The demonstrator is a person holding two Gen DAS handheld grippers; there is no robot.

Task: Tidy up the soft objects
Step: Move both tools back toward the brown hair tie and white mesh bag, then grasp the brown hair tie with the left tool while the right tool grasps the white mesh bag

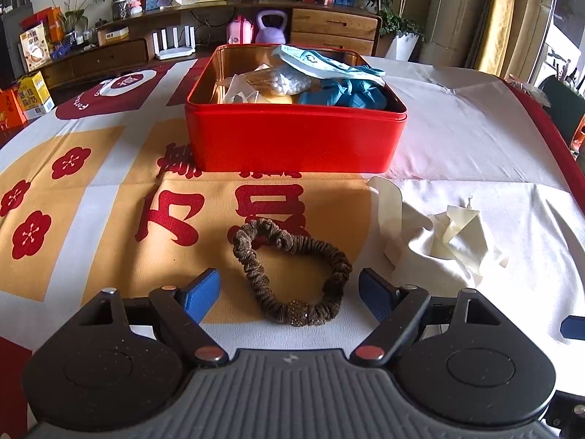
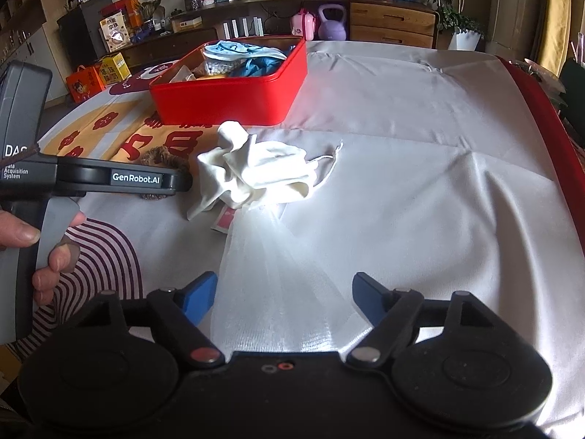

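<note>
A brown scrunchie (image 1: 290, 272) lies on the tablecloth, between the open fingers of my left gripper (image 1: 289, 292), untouched. It peeks out behind the left gripper in the right wrist view (image 2: 161, 156). A crumpled white cloth pouch (image 1: 438, 234) lies to its right; it also shows in the right wrist view (image 2: 252, 172). A sheer white mesh fabric (image 2: 278, 274) lies between the open fingers of my right gripper (image 2: 283, 292). The red tin (image 1: 292, 139) behind holds blue, white and light-blue soft items; it also shows in the right wrist view (image 2: 226, 98).
A red-patterned card (image 2: 226, 217) lies under the pouch. The table's red edge (image 2: 537, 117) runs along the right. A wooden sideboard (image 1: 329, 25) with clutter stands beyond the table. A hand (image 2: 44, 256) holds the left gripper's body (image 2: 22, 117).
</note>
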